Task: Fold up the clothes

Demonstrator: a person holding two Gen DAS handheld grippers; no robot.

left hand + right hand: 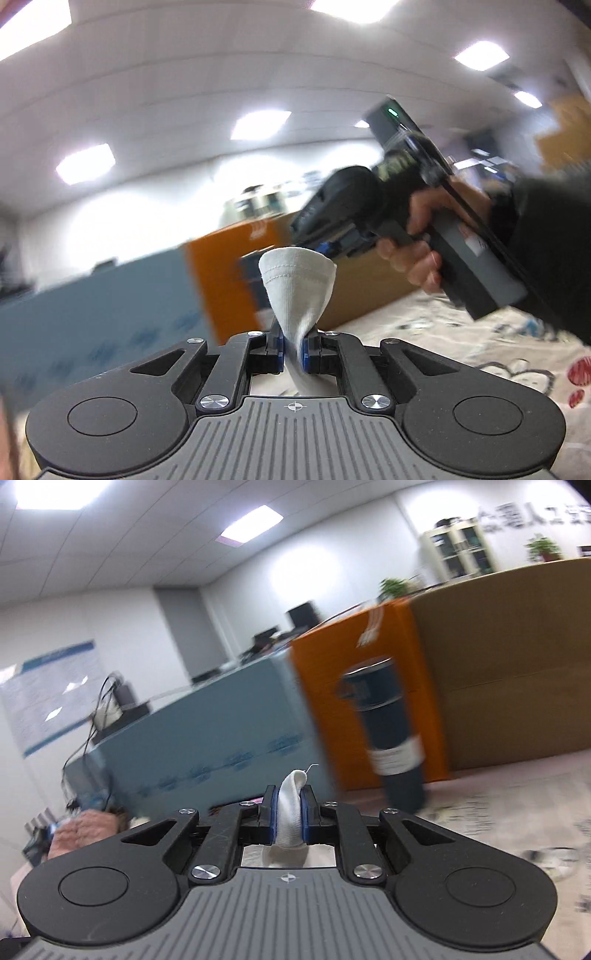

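While both tongs are lifted off the bench: the white garment is out of full view, only its pinched edges showing.
Left tongs: clenched on a hemmed fold of the white garment, which fans upward past the fingertips.
Right tongs: clenched on a narrower tuft of that cloth, a loose thread at its tip.
Garment's place: hanging below both tongs, over the patterned bench cloth; its body is hidden.
Key relation: judged, the held edge spans from one tongs to the other, right tongs ahead and to the right in the left view.
Nearby: a dark cylinder stands upright ahead of the right tongs, a snag risk.
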